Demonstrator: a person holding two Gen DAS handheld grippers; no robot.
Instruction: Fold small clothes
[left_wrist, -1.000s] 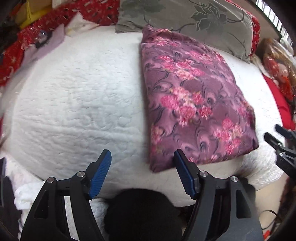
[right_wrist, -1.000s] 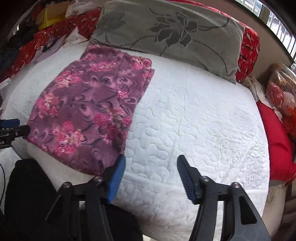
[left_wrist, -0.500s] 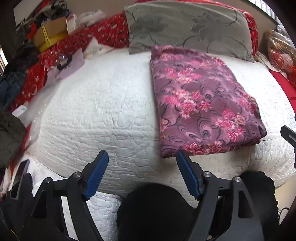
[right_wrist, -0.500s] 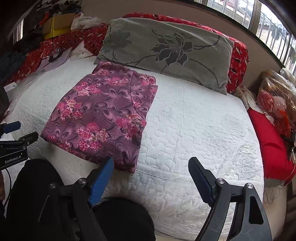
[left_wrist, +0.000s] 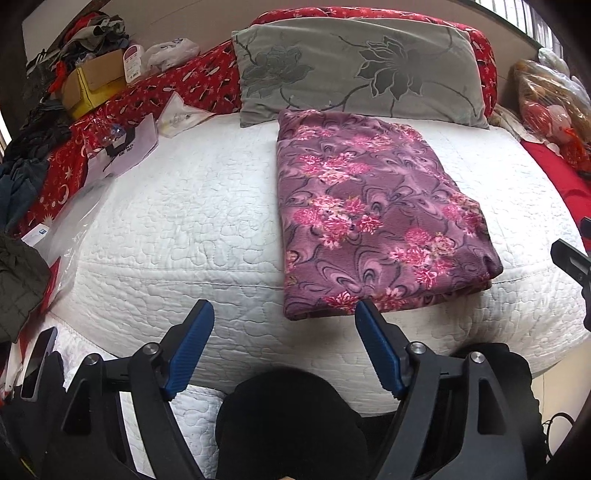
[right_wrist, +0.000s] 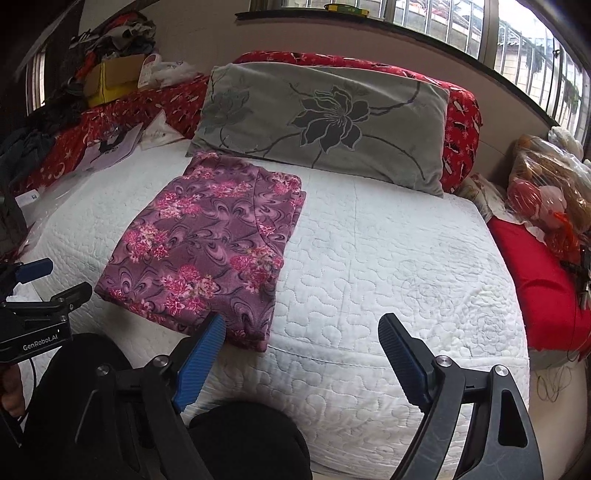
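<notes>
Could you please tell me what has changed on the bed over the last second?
Both the left gripper and the right gripper have drawn back from the folded purple garment, their jaws just opening wider, nothing between them. The garment and grey pillow stayed put.

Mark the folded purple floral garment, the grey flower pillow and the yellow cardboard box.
folded purple floral garment (left_wrist: 373, 218): left wrist view, middle of its top layer.
grey flower pillow (right_wrist: 325, 122): right wrist view, on the dark flower print.
yellow cardboard box (left_wrist: 94, 86): left wrist view, its front side.
</notes>
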